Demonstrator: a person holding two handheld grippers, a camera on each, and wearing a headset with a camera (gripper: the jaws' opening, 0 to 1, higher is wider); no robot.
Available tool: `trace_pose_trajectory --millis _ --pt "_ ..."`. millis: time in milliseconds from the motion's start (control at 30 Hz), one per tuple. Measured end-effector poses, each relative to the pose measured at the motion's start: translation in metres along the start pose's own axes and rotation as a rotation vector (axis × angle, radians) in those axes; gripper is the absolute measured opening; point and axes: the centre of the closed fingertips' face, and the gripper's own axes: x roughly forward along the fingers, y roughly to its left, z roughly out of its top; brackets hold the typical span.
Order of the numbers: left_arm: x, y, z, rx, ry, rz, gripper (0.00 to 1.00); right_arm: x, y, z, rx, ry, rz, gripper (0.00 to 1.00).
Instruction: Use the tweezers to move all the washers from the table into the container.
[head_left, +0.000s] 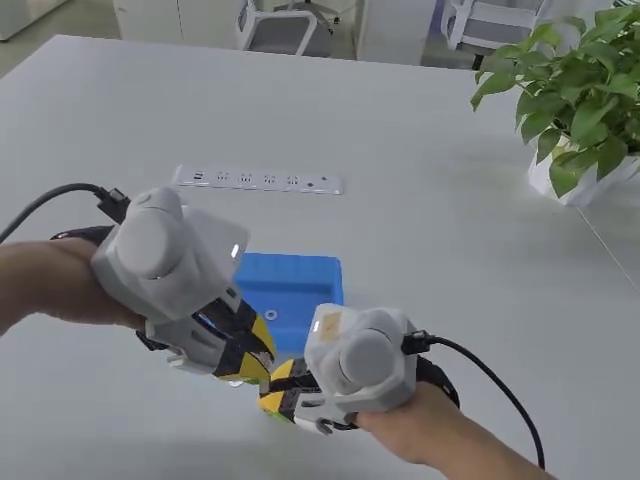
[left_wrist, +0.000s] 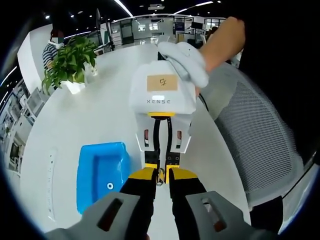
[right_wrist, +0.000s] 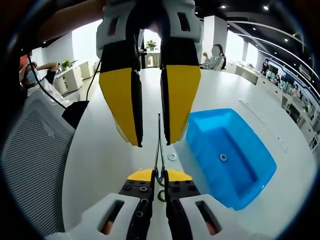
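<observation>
Meeting tip to tip in the head view, the left hand-held gripper (head_left: 255, 352) and right hand-held gripper (head_left: 275, 393) sit beside the blue plastic container (head_left: 300, 285) on the white worktop (head_left: 420, 230). The left gripper view shows its own jaws slightly parted and a small metal washer (left_wrist: 110, 186) inside the container. The right gripper view adds thin steel tweezers (right_wrist: 159, 145) clamped in its own jaws and a loose washer (right_wrist: 172, 156) on the worktop near the container. A crooked squeeze from the left could twist the tweezers and flick it away.

Left gripper (head_left: 252, 358) tip to tip with right gripper (head_left: 276, 388), low over grey table (head_left: 430, 220). Just beyond the tips: blue container (head_left: 300, 266), a washer (head_left: 271, 314) inside. Farther beyond: white power strip (head_left: 258, 180). Far right: potted plant (head_left: 580, 90).
</observation>
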Motion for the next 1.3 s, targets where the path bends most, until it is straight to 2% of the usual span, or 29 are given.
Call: trace_pose_trajectory --millis 200,367,667,767,933,967,1000,1033,1300 --pt "-0.007 -0.001 0.0 -0.054 -0.036 0.031 0.23 0.0 0.0 0.0 -0.006 0.004 0.001 0.08" --pt "-0.015 -0.005 -0.001 -0.128 -0.088 0.056 0.28 0.0 0.0 0.0 -0.011 0.007 0.001 0.08" --pt "-0.026 -0.013 -0.013 -0.236 -0.148 0.124 0.36 -0.004 0.0 0.004 -0.011 -0.003 -0.006 0.08" --pt "-0.027 -0.018 -0.022 -0.28 -0.158 0.151 0.43 -0.007 0.001 0.006 -0.023 0.007 -0.003 0.09" --pt "-0.032 -0.018 -0.033 -0.324 -0.176 0.214 0.56 -0.012 -0.001 0.01 -0.03 0.005 -0.001 0.09" --pt "-0.035 -0.017 -0.037 -0.344 -0.189 0.247 0.58 -0.019 0.0 0.015 -0.033 0.004 0.008 0.09" --pt "-0.038 -0.015 -0.041 -0.364 -0.202 0.28 0.67 -0.022 -0.001 0.017 -0.038 0.003 0.006 0.09" --pt "-0.039 -0.015 -0.042 -0.371 -0.211 0.292 0.68 -0.022 -0.001 0.017 -0.039 0.003 0.005 0.09" --pt "-0.04 -0.017 -0.049 -0.392 -0.223 0.337 0.84 -0.043 -0.011 0.032 -0.059 -0.008 -0.009 0.09"
